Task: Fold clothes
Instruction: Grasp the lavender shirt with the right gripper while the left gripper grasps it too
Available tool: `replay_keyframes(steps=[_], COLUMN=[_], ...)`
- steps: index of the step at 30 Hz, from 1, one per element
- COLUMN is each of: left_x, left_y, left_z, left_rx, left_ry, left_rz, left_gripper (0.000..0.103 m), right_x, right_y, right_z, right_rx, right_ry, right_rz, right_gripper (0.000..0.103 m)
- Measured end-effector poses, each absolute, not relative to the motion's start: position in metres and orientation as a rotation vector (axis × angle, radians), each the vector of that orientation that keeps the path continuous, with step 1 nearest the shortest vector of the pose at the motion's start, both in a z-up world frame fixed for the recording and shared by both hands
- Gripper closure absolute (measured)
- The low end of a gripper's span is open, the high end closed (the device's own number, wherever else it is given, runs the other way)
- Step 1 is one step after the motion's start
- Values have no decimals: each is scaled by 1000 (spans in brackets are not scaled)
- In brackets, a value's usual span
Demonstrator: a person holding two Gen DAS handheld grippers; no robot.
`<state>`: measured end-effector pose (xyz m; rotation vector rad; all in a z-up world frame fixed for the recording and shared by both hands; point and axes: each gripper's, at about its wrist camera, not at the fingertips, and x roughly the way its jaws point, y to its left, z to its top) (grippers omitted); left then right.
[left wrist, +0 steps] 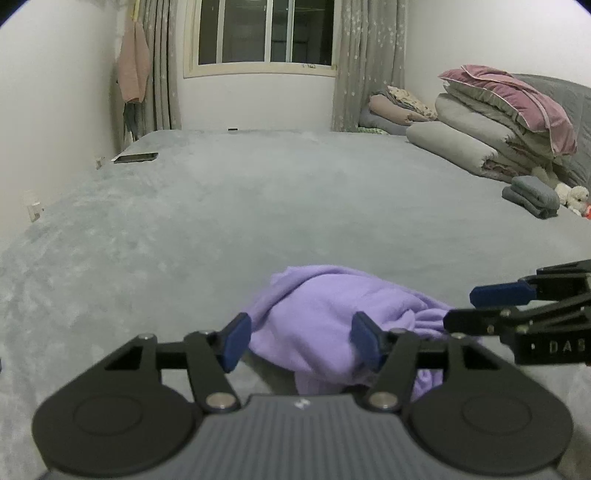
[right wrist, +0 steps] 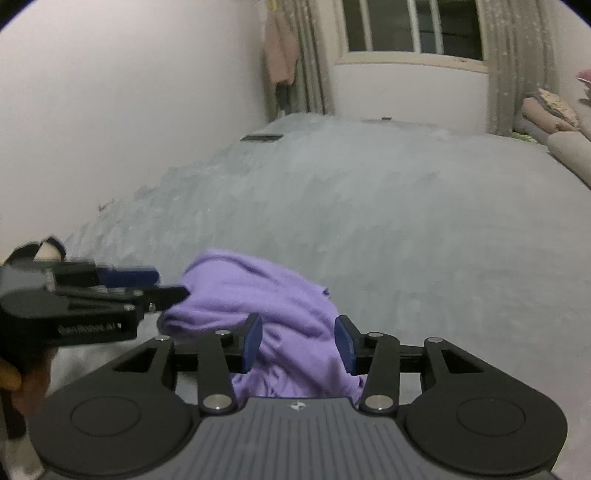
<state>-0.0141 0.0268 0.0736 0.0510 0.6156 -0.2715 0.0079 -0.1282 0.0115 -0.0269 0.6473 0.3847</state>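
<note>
- Lilac garment bunched on the grey bed cover, just ahead of both grippers.
- Left gripper and right gripper: jaws parted, cloth between but not pinched.
- Best to seek out a hem edge, close firmly, then spread flat.

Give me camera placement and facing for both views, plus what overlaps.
Left wrist: sits on the left gripper, looks over the purple garment and grey bed cover toward the window; the right gripper enters from the right edge.
Right wrist: sits on the right gripper, same facing, angled more at the left wall; the left gripper and a hand show at left.
Shared: garment, bed cover, window, curtains, both grippers.
</note>
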Motion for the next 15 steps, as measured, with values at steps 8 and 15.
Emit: replay_keyframes(steps=[8, 15], left_x=[-15, -14], left_y=[32, 37], left_z=[69, 69], left_rx=[22, -1], left_ry=[638, 650], left_rz=[-264, -289], left_gripper=[46, 72], right_x=[-11, -11], right_y=[-110, -96], right_z=[0, -14], right_rx=[-171, -286], right_ry=[706, 729], right_rz=[550, 510], right_gripper=[57, 94])
